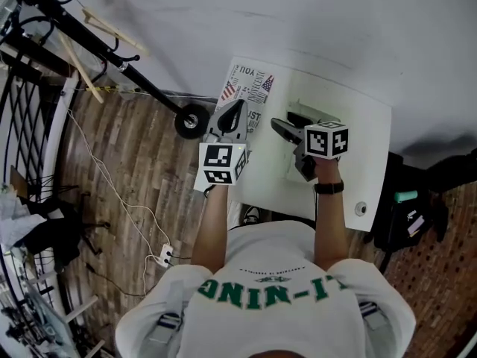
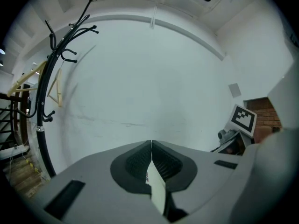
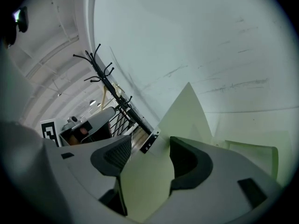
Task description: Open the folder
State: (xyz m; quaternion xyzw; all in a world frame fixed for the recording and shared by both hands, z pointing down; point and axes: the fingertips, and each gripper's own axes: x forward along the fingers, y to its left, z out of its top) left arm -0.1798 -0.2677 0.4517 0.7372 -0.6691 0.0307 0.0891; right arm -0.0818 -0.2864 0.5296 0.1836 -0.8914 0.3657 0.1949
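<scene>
Both forearms are stretching forward over the worktop (image 1: pixel 363 129). The left gripper (image 2: pixel 152 143) is pinching the folder (image 1: pixel 250 88) cover in closed jaws. The right gripper (image 3: pixel 149 146) is holding its jaws wide apart, with a pale sheet (image 3: pixel 187 113) between them.

head: overhead, steeply down | gripper views: wallward; sharing coat rack (image 2: pixel 39 125)

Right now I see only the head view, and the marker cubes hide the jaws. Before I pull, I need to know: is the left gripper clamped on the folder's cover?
Observer: Yes, the left gripper is shut on the thin edge of the cover.
Operator: And the right gripper?
Observer: Its jaws stand apart, with a pale green sheet between them, not clamped.
</scene>
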